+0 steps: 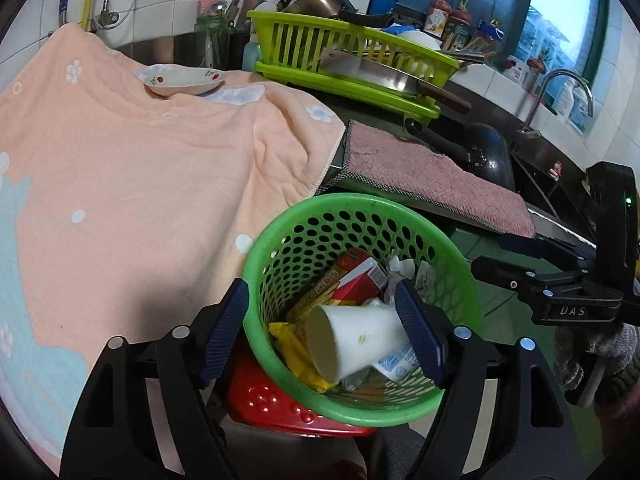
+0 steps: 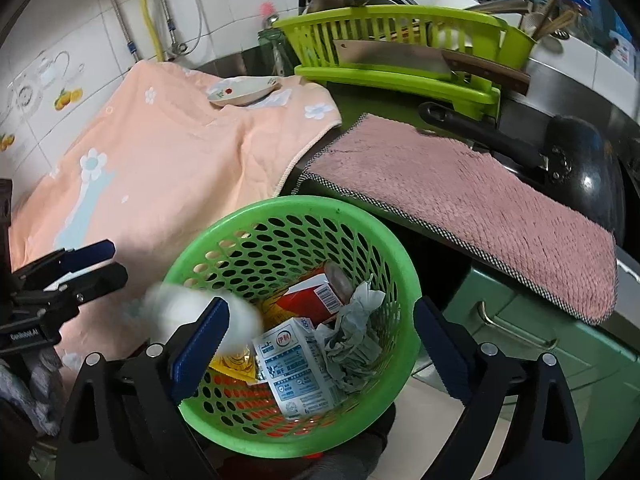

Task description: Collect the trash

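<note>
A green perforated basket (image 1: 280, 248) stands below the counter edge and also shows in the right wrist view (image 2: 192, 256). It holds a white paper cup (image 1: 356, 340), a red carton (image 1: 356, 276), yellow wrappers (image 1: 296, 348), a milk carton (image 2: 296, 364) and crumpled paper (image 2: 356, 332). My left gripper (image 1: 324, 332) is open above the basket, jaws wide apart, with the cup lying loose between them. My right gripper (image 2: 320, 348) is open over the basket. A blurred white cup (image 2: 200, 312) is by its left finger.
A peach towel (image 1: 140, 184) covers the counter, with a small floral dish (image 1: 186, 80) on it. A pink mat (image 1: 432, 176), a black pan (image 1: 484, 152), a lime dish rack (image 1: 344, 56) with a cleaver, and a sink tap (image 1: 560, 88) lie beyond. A red stool (image 1: 272, 400) is under the basket.
</note>
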Tool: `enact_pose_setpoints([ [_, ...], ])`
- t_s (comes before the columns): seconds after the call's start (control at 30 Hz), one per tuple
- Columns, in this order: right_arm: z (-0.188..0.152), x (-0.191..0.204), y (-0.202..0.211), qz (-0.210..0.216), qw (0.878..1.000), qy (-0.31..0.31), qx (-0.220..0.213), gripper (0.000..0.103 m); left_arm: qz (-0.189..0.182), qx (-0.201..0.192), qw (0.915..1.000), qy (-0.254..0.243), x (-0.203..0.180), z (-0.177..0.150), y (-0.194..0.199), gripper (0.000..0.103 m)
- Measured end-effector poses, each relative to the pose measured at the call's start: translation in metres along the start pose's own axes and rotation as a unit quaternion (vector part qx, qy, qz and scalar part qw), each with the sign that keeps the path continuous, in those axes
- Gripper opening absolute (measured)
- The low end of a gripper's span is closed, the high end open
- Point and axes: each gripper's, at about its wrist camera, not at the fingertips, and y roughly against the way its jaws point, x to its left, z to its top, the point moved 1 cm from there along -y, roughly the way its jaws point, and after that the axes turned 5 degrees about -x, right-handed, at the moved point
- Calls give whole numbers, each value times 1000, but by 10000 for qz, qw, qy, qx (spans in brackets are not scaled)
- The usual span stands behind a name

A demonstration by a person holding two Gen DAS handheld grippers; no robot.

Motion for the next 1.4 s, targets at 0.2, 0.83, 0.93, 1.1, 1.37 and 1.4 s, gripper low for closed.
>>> enact_pose_setpoints([
  [0.2, -2, 2, 1, 71, 9999, -135, -15, 90, 54, -32, 9999, 106, 7, -2, 6, 81],
  [0.83, -3, 55, 6, 217, 9989, 403, -142, 95, 613, -564, 9962, 247, 32, 0, 59, 98],
  [0.93, -3, 60, 7, 253, 9987, 415, -158, 95, 756, -566, 9949, 341, 39, -1, 66, 98],
  [1.1, -3, 66, 12, 320, 9986, 375, -212, 95, 932, -620, 9923, 529, 52, -6, 77, 98],
  [1.37, -4, 78, 22, 443, 9978, 318, -382, 95, 1193, -673, 9887, 602, 60, -13, 93, 98],
  [1.4, -4, 80, 24, 456, 9976, 318, -410, 95, 1262, -682, 9880, 571, 60, -14, 95, 98],
])
